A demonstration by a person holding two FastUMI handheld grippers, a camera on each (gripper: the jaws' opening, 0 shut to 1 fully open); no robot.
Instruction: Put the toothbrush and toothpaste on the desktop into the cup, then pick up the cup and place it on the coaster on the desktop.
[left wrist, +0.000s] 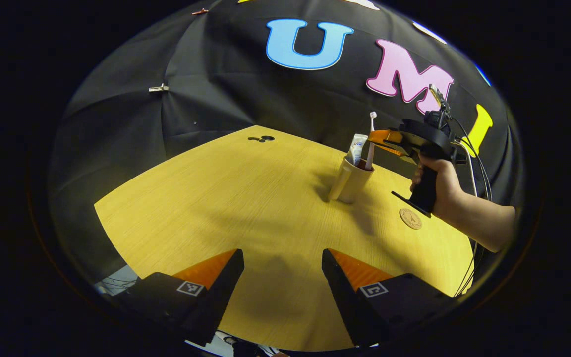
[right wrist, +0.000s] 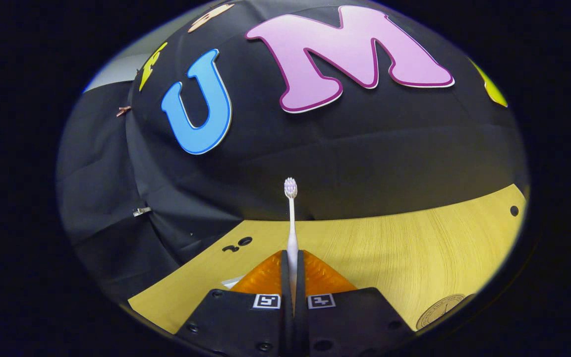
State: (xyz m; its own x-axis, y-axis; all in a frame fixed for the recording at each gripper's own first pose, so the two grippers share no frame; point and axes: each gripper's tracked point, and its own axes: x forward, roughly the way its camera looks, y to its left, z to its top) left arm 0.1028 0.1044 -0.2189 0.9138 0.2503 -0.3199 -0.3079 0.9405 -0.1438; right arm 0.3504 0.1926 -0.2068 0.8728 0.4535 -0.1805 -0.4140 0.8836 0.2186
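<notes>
Right gripper (right wrist: 293, 277) clamped on upright toothbrush (right wrist: 291, 218), bristles above fingers; left gripper (left wrist: 282, 277) wide open, empty

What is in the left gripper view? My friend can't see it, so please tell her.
A hand holds the right gripper over a beige cup holding a toothbrush and toothpaste. A round coaster lies nearby on the yellow table. The left gripper is open in front.
</notes>
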